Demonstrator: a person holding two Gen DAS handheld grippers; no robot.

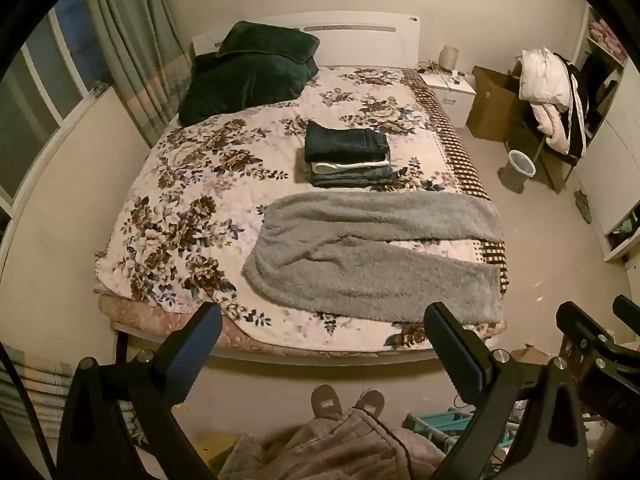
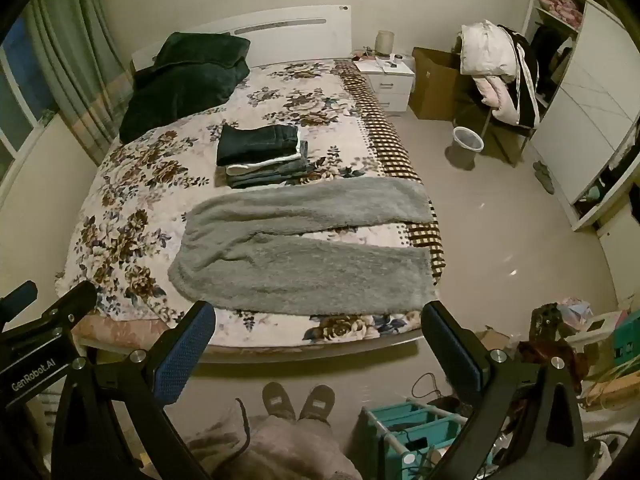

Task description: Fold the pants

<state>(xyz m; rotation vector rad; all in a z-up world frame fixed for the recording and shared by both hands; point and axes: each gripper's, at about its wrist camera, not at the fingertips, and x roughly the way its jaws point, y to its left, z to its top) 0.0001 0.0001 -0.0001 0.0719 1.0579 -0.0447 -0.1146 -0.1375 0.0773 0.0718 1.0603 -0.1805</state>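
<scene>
Grey fluffy pants [image 1: 372,252] lie spread flat across the near end of the floral bed [image 1: 192,208], waist to the left, both legs running right to the bed's edge. They also show in the right wrist view [image 2: 304,248]. My left gripper [image 1: 324,344] is open and empty, held above the floor in front of the bed, short of the pants. My right gripper [image 2: 316,340] is open and empty too, at about the same distance from the bed [image 2: 120,216].
A stack of folded pants [image 1: 346,154] sits mid-bed behind the grey pants. A dark green blanket [image 1: 244,72] lies at the headboard. A nightstand [image 1: 450,90], cardboard box, bin [image 1: 520,166] and clothes-laden chair stand right. A teal rack [image 2: 416,428] is by my feet.
</scene>
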